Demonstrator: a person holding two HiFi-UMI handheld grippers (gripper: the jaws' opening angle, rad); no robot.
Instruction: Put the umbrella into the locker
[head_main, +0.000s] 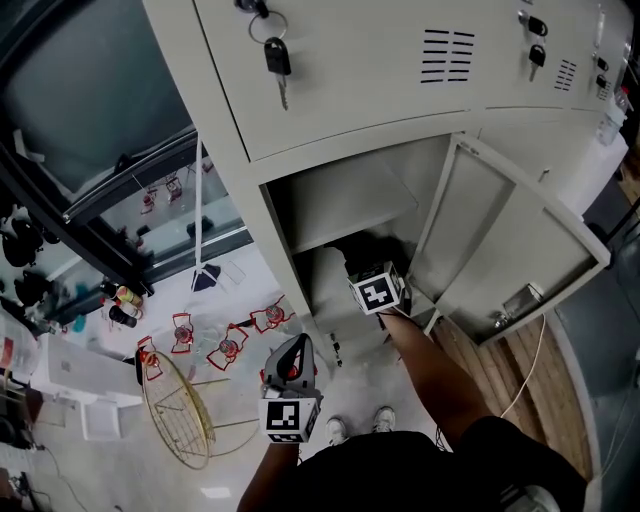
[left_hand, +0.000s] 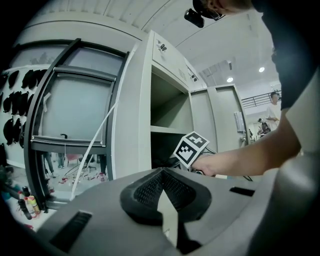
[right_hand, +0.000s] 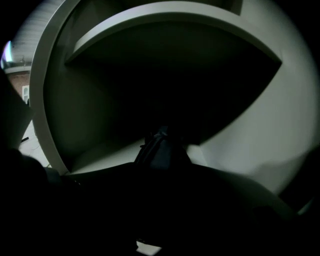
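The grey locker (head_main: 300, 215) has its lower compartment open. A dark folded umbrella (head_main: 365, 248) lies inside it, low down. My right gripper (head_main: 372, 270) reaches into that compartment behind its marker cube (head_main: 378, 291). In the right gripper view the umbrella (right_hand: 161, 150) sticks out ahead from between the jaws of the right gripper (right_hand: 161, 172). It is too dark there to see whether the pads press on it. My left gripper (head_main: 293, 352) hangs in front of the locker, apart from it. In its own view the left gripper (left_hand: 162, 192) is shut with nothing held, and the right gripper's marker cube (left_hand: 191, 148) shows at the locker's opening.
The compartment's door (head_main: 510, 250) stands swung out to the right. Keys (head_main: 277, 55) hang from the upper door. A shelf (right_hand: 165, 30) roofs the compartment. On the floor at the left lie a gold wire frame (head_main: 180, 410) and red clips (head_main: 228, 345). A white cable (head_main: 527, 370) runs at the right.
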